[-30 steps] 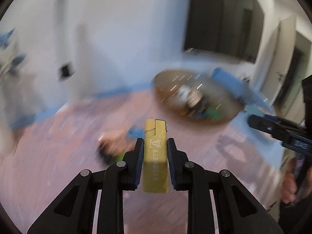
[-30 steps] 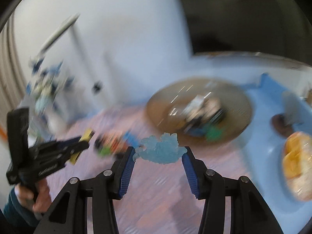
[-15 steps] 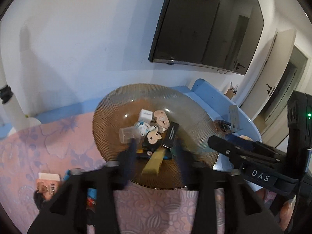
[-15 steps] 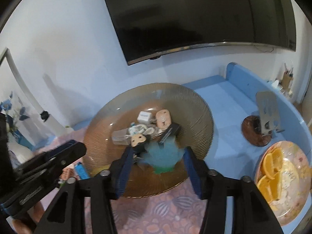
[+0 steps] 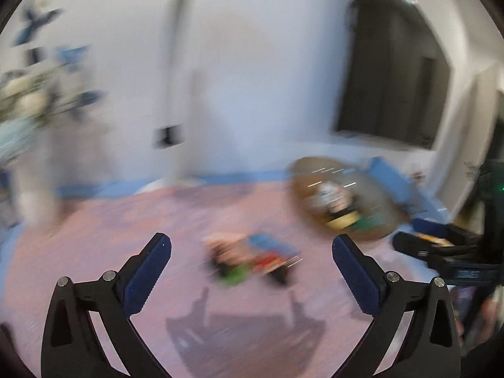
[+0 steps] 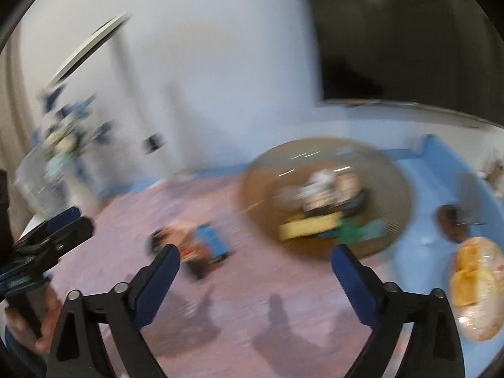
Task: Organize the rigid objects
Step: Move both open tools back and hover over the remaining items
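Small rigid objects [image 5: 252, 256], blurred, lying in a loose cluster on the pink patterned mat [image 5: 110, 220], at about 12 o'clock from the left gripper [image 5: 251, 252]. Jaws of that gripper spread wide and opening, nothing between the blue pads. Brown ribbed bowl [image 5: 299, 173] at 2 o'clock, holding a yellow block [image 5: 341, 220] and green piece among other bits. Right gripper [image 5: 441, 245] entering at 3 o'clock.

From the right wrist: right gripper [image 6: 254, 261] likewise opening, jaws far apart, empty. Same cluster [image 6: 195, 242] at 11 o'clock, bowl [image 6: 261, 170] at 1 o'clock with the yellow block [image 6: 310, 225] near its front edge. Shown only here: plate of orange slices [image 6: 475, 286] at 3 o'clock on the blue surface [image 6: 415, 252], and a hand [image 6: 47, 321] gripping the left gripper's handle at 9 o'clock.

Against a second ago: yellow block clamped in the left jaws then, now lying in the bowl; pale blue piece gone from the right jaws.
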### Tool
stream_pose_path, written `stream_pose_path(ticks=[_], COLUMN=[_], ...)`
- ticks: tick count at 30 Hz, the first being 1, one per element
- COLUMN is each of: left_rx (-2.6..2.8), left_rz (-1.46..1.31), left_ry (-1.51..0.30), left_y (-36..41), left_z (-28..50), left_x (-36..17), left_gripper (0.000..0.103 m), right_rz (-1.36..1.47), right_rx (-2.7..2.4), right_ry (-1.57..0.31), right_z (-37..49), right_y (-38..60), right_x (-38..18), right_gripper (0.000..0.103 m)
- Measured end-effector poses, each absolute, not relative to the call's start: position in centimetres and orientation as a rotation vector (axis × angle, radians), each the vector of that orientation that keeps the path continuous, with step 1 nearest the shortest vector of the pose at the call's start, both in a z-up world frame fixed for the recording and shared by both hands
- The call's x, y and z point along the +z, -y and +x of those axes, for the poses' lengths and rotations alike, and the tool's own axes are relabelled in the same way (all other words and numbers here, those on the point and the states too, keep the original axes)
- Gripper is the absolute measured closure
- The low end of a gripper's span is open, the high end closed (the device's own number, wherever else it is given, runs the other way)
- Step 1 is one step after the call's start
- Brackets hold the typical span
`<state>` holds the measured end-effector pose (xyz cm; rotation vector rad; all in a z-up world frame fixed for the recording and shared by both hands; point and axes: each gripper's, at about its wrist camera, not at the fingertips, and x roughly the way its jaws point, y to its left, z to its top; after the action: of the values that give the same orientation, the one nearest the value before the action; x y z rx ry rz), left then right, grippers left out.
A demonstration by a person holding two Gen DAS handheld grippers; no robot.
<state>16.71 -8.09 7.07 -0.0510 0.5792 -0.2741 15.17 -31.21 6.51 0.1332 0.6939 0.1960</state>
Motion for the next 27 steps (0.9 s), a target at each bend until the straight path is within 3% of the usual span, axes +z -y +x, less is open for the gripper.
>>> stream_pose_path(ticks=[10, 27], left_rx=[-0.019, 0.082], left_rz=[-0.160, -0.069], left_ry=[-0.949, -0.988], left_y=[-1.3, -0.4], left_z=[17.3, 18.0], left_x=[-2.9, -5.5], left_gripper=[0.001, 0.000], right_rz=[-0.025, -0.072], right_rx=[0.211, 0.178], right_ry=[-0.940, -1.026], right_z=[18.1, 19.7], right_y=[21.0, 19.3], right_x=[-2.9, -5.9], right_gripper=[0.006, 0.000])
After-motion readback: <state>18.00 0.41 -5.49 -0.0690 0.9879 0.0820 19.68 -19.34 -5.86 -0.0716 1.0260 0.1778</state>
